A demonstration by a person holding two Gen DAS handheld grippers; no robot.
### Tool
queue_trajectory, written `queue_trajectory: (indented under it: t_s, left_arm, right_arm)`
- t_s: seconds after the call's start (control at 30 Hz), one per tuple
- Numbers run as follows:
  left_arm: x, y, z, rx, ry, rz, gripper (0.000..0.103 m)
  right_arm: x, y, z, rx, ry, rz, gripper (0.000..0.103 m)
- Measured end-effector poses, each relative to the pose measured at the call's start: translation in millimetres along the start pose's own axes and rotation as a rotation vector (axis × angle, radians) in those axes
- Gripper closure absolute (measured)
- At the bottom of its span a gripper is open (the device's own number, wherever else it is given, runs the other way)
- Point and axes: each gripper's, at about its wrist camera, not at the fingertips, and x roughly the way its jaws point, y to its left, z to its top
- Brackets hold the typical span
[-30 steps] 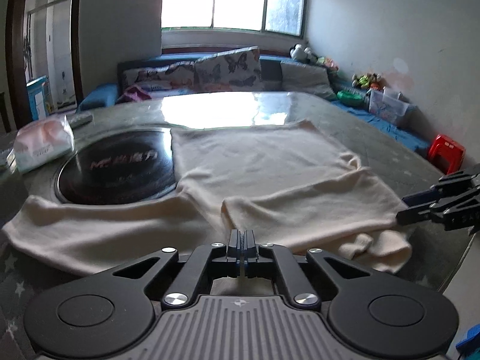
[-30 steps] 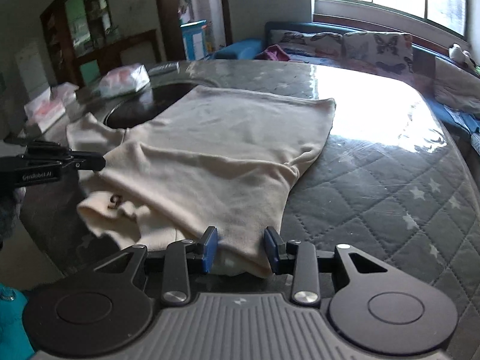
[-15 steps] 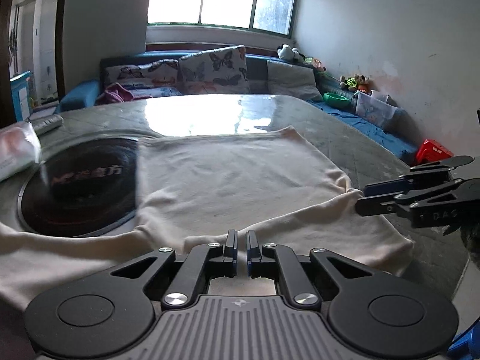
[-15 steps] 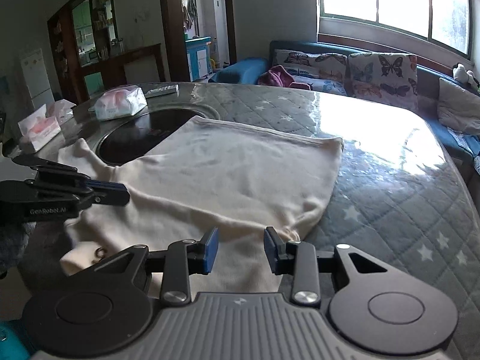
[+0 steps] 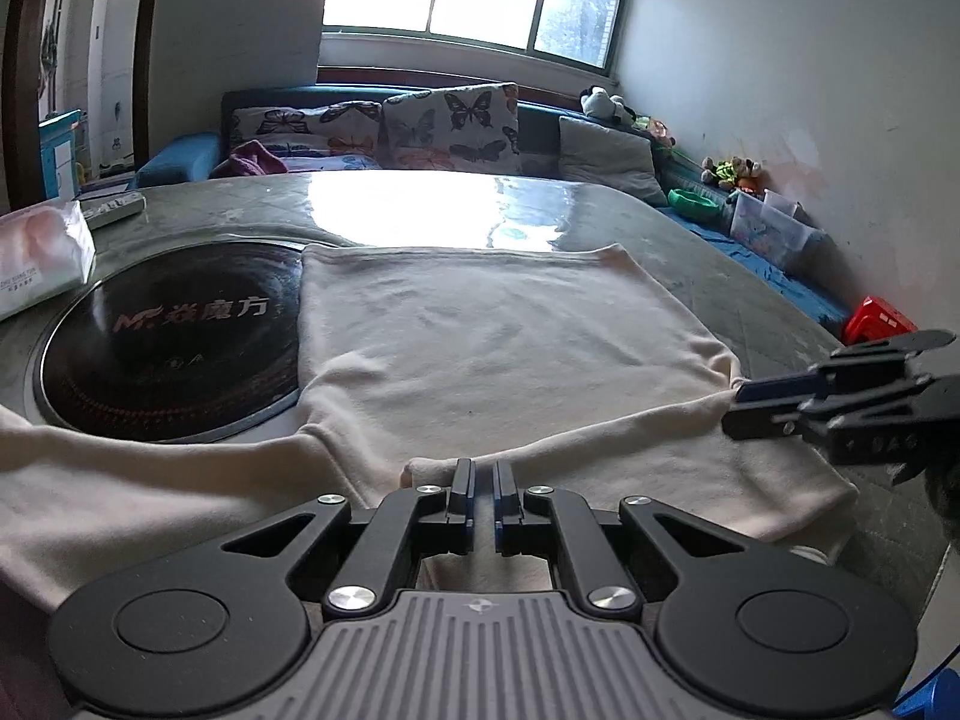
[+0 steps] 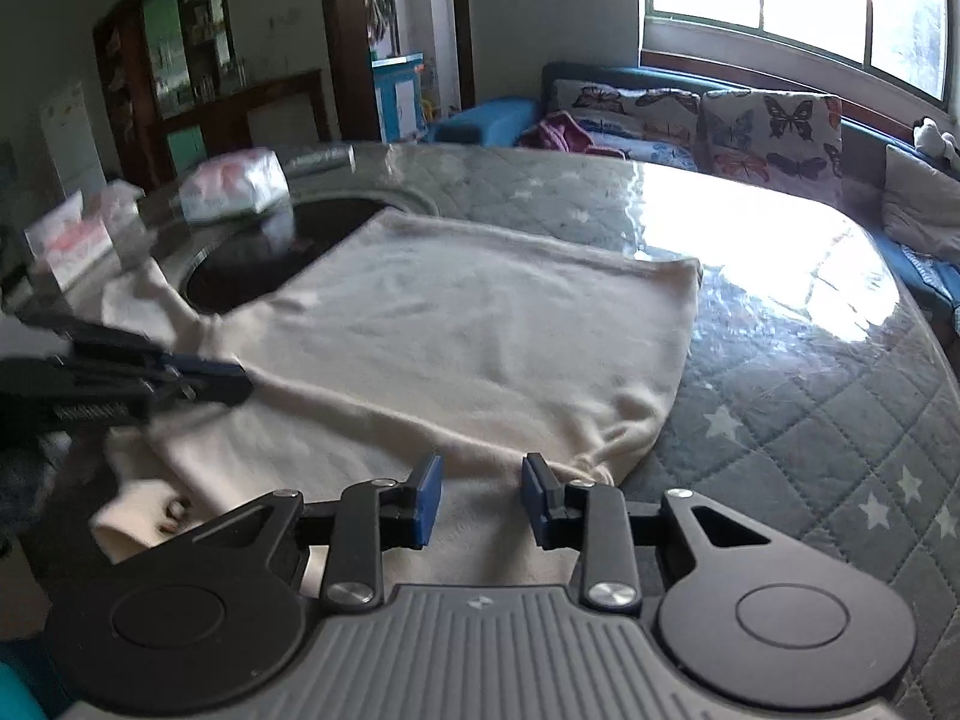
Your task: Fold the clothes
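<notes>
A cream long-sleeved garment [image 5: 492,348] lies spread on the grey quilted table [image 5: 750,300], with one sleeve trailing left past a black round plate. My left gripper [image 5: 480,474] sits at the near edge with its jaws almost together, pinching a small fold of the cloth. A taut ridge runs from there to my right gripper [image 5: 735,405] at the garment's right side. In the right wrist view the right gripper [image 6: 480,480] has its blue pads apart and closing, with garment [image 6: 468,336] cloth lying between and under them. The left gripper [image 6: 240,378] shows blurred at the left.
The black round plate [image 5: 168,348] is set into the table, partly under the garment. A tissue pack [image 5: 36,258] and a remote [image 5: 114,207] lie at the far left. A sofa with butterfly cushions [image 5: 450,120] stands behind. The table edge [image 6: 936,480] curves off on the right.
Both grippers have shifted along the near edge, and the right one has come in to the garment's side. The bunched near cloth is now drawn into a straight ridge. The right jaws have narrowed a little.
</notes>
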Motion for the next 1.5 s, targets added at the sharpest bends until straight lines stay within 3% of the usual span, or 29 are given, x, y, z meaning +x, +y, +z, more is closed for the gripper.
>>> queue_trajectory:
  t_s: [0.17, 0.4, 0.6, 0.77, 0.87, 0.93, 1.1, 1.33, 1.5]
  left_arm:
    - [-10.7, 6.0, -2.5, -0.007, -0.016, 0.013, 0.096]
    - [-32.7, 25.7, -4.7, -0.056, -0.046, 0.076, 0.093]
    - [-54.9, 58.4, -9.5, -0.132, -0.072, 0.18, 0.082]
    - [-68.4, 84.0, -13.0, -0.19, -0.092, 0.271, 0.08]
    - [-76.5, 95.7, -14.9, -0.224, -0.111, 0.322, 0.071]
    - [-80.7, 103.1, -15.9, -0.246, -0.12, 0.352, 0.07]
    - [-84.7, 120.1, -18.5, -0.286, -0.127, 0.463, 0.059]
    - [-81.8, 154.8, -17.7, -0.393, -0.129, 0.593, 0.059]
    - [-74.7, 176.6, -18.8, -0.459, -0.115, 0.634, 0.061]
  right_arm:
    - [-2.6, 9.7, 4.1, -0.019, -0.007, 0.007, 0.073]
    - [9.9, 46.0, 11.5, -0.105, 0.012, 0.092, 0.073]
    - [19.8, 81.1, 12.4, -0.178, 0.026, 0.163, 0.073]
    - [23.2, 109.7, 11.3, -0.259, 0.028, 0.205, 0.073]
    - [25.6, 122.2, 12.9, -0.289, 0.024, 0.227, 0.073]
    - [29.6, 128.1, 13.1, -0.298, 0.029, 0.239, 0.073]
    - [27.8, 128.5, 16.1, -0.29, 0.016, 0.238, 0.072]
    - [12.9, 117.4, 21.1, -0.266, -0.015, 0.206, 0.068]
    - [7.1, 113.3, 18.3, -0.25, -0.018, 0.203, 0.068]
